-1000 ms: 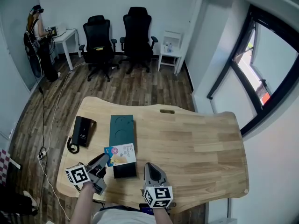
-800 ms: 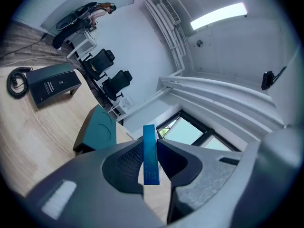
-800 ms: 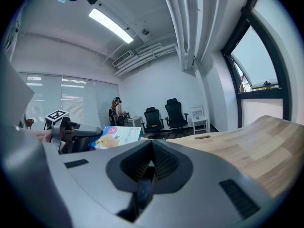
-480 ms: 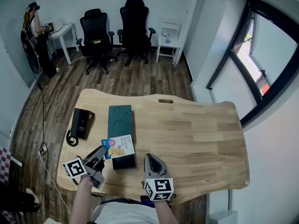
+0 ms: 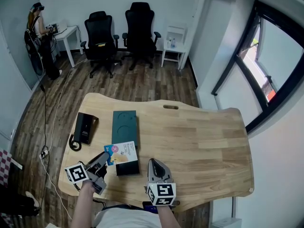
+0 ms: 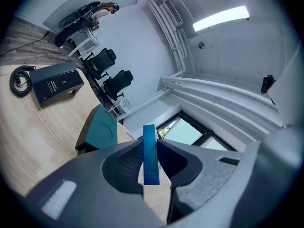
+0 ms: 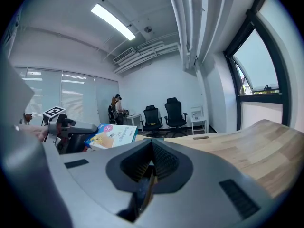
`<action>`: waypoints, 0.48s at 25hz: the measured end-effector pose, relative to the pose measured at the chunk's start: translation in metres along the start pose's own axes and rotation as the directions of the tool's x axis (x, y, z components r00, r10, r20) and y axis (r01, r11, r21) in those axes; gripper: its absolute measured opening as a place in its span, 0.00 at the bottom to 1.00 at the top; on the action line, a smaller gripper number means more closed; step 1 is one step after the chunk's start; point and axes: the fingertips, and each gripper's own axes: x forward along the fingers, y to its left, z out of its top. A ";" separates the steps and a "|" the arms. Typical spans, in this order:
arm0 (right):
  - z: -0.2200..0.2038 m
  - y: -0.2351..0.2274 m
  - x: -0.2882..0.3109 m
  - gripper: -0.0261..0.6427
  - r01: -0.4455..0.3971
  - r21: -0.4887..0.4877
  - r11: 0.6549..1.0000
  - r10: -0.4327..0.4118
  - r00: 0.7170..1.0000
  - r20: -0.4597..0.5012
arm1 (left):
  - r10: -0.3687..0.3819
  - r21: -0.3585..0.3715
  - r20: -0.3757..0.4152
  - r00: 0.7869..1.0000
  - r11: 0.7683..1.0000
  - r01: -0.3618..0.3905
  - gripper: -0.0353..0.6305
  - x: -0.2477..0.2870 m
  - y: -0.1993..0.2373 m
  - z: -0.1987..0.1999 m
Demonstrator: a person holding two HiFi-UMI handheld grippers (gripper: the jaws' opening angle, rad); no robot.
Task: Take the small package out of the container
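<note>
Left gripper (image 5: 103, 159) is clamping 1 edge of the small package (image 5: 122, 153), holding it just above the dark container (image 5: 128, 169). Right gripper (image 5: 154, 165) is idling beside it, jaws together, empty. Such a thin edge pinch is probably risking the package pivoting and dropping into the container.

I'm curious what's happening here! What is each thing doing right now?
Left gripper: shut on the small colourful flat package.
Package: held by one edge above the rectangular black box.
Right gripper: shut, empty.
Black box: open.
Dark teal flat lid: off, lying on wooden table.
</note>
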 end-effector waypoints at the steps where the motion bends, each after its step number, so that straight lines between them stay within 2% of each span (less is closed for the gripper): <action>1: -0.001 0.000 0.001 0.04 0.000 0.000 1.000 0.000 1.000 -0.002 | 0.001 -0.002 0.001 1.000 1.000 -0.001 0.19 0.000 0.002 0.000; 4: -0.002 0.003 0.006 0.04 -0.005 -0.006 1.000 0.005 1.000 -0.010 | 0.003 -0.032 0.005 1.000 0.999 -0.003 0.19 -0.001 0.008 0.001; 12: -0.009 0.007 0.010 0.04 -0.015 -0.002 1.000 0.015 1.000 -0.026 | 0.011 -0.039 -0.010 1.000 0.999 -0.012 0.19 -0.002 0.016 -0.002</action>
